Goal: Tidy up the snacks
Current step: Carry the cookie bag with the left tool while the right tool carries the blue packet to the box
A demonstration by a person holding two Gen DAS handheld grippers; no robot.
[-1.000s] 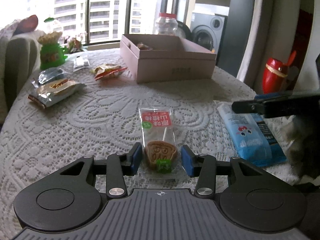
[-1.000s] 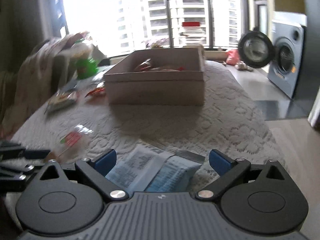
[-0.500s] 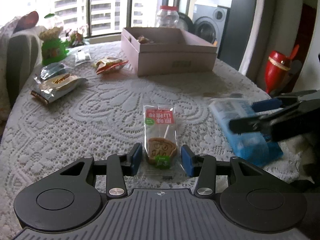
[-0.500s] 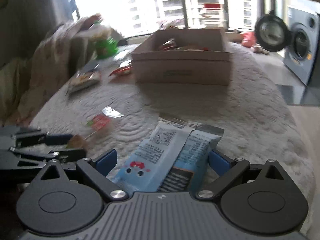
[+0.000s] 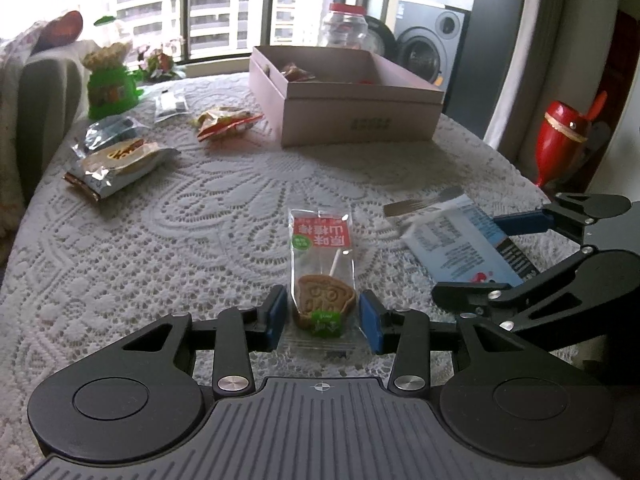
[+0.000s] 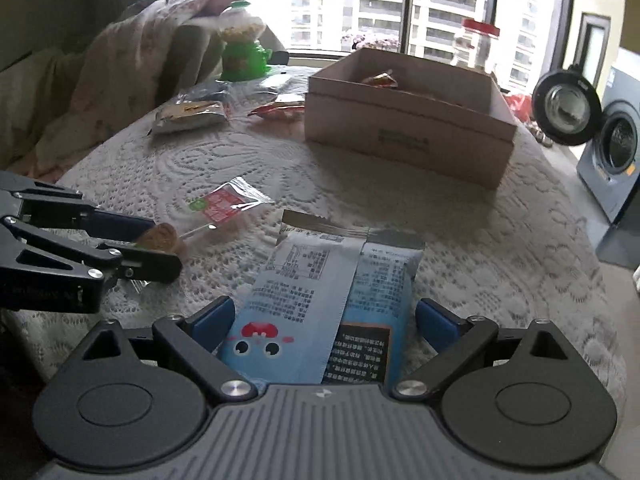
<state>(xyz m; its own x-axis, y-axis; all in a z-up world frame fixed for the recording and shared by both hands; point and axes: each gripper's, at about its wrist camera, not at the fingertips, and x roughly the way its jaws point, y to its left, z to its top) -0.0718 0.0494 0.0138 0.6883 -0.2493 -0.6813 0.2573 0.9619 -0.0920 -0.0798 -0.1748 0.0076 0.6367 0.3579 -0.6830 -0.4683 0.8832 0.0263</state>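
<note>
Straddling a glossy blue packet [image 6: 320, 304], right tool [image 6: 324, 320] spread wide on lace [image 6: 480, 240].

Bright window [image 5: 232, 8], high-rises outside; washing machine [image 6: 612, 152] right; lace tablecloth [image 5: 200, 232] on table.

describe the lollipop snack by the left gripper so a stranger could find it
On the lace-covered table, look nearer than the pink box, between the left gripper's open blue pads. It's the only clear wrapper: red label, white stick, brown cookie-like disc.
</note>
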